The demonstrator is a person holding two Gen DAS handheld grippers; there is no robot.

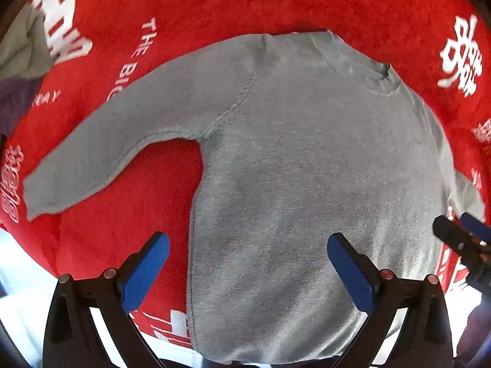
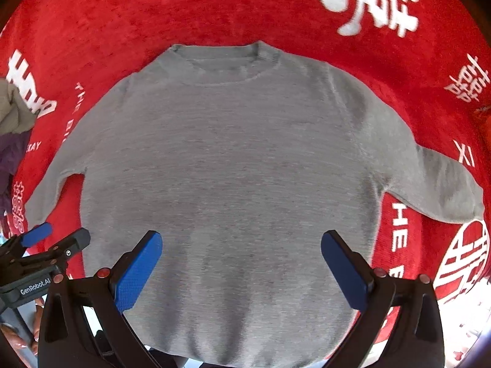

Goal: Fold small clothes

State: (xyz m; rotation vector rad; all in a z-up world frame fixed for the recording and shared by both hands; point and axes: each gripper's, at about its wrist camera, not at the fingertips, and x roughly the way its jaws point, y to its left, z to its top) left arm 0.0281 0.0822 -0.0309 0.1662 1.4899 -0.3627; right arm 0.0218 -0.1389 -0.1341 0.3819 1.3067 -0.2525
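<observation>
A small grey knitted long-sleeved sweater [image 2: 227, 165] lies spread flat on a red plush cloth with white lettering [image 2: 245, 9], collar far, hem near, both sleeves out to the sides. No fold appears made yet. The left hand-held gripper [image 1: 248, 263] and right hand-held gripper [image 2: 242, 260] hover over the hem, jaws spread and empty.

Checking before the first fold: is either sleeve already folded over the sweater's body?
No. In the right wrist view the grey sweater lies flat with both sleeves spread out on the red blanket.
</observation>
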